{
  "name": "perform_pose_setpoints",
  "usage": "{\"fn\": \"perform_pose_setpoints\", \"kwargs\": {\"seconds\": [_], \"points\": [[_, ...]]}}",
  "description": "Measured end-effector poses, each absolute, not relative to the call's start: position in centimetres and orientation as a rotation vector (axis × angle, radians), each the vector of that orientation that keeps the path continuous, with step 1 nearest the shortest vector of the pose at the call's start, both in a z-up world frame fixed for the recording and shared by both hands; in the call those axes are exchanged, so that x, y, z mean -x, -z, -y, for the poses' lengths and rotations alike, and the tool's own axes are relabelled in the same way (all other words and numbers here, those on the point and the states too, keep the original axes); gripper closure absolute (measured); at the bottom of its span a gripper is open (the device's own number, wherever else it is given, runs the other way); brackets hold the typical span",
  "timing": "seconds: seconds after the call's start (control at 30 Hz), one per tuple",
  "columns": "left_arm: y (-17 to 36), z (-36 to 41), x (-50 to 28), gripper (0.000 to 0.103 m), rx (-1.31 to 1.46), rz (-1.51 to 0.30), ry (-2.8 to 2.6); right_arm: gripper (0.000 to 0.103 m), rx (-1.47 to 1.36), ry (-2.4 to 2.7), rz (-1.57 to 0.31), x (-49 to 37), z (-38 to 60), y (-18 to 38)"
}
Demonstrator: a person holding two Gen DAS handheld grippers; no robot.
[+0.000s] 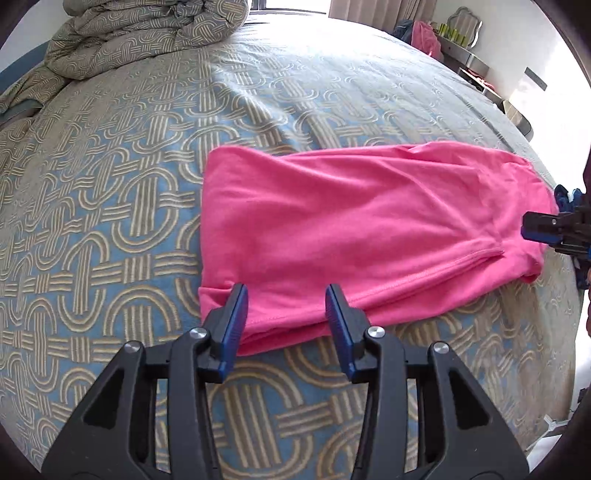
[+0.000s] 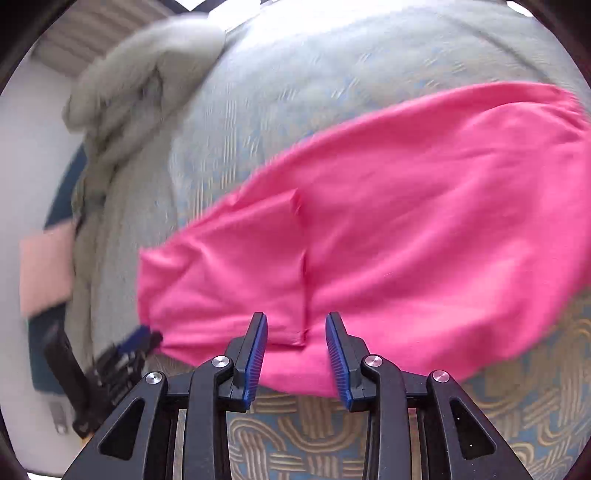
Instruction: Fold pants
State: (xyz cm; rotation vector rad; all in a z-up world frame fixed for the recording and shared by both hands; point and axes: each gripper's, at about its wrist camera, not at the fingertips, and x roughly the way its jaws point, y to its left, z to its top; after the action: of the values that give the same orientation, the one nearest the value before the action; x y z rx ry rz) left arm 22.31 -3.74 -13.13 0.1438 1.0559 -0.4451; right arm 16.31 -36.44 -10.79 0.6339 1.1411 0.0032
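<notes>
Pink pants (image 1: 354, 229) folded flat on patterned bedspread (image 1: 110, 206), left gripper (image 1: 287, 314) jaws apart at near hem, right gripper (image 2: 296, 339) jaws apart at opposite end, rumpled duvet (image 1: 147, 29) beyond

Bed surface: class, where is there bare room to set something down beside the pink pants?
Bare bedspread lies between the pink pants and the bunched duvet. Another strip runs beyond the pants. It is crowded along the near edge, where the left gripper and right gripper work.

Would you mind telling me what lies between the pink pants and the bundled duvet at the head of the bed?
Only bare patterned bedspread separates the pink pants from the bundled duvet, clearest in the left wrist view.
</notes>
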Motion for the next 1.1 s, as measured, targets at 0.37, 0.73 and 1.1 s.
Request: {"fn": "perform_pose_setpoints", "kwargs": {"seconds": [0.37, 0.73, 1.1], "points": [[13.1, 10.5, -21.6, 0.047, -0.182, -1.058, 0.484, 0.049, -0.735, 0.38, -1.018, -8.7, 47.3, 9.1], [12.4, 15.3, -21.9, 0.044, -0.193, -1.048, 0.527, 0.049, -0.583, 0.416, -0.997, -9.6, 46.6, 8.2], [13.9, 20.6, -23.6, 0.027, -0.173, -1.075, 0.609, 0.048, -0.789, 0.435, -0.967, -8.5, 50.1, 10.7]]}}
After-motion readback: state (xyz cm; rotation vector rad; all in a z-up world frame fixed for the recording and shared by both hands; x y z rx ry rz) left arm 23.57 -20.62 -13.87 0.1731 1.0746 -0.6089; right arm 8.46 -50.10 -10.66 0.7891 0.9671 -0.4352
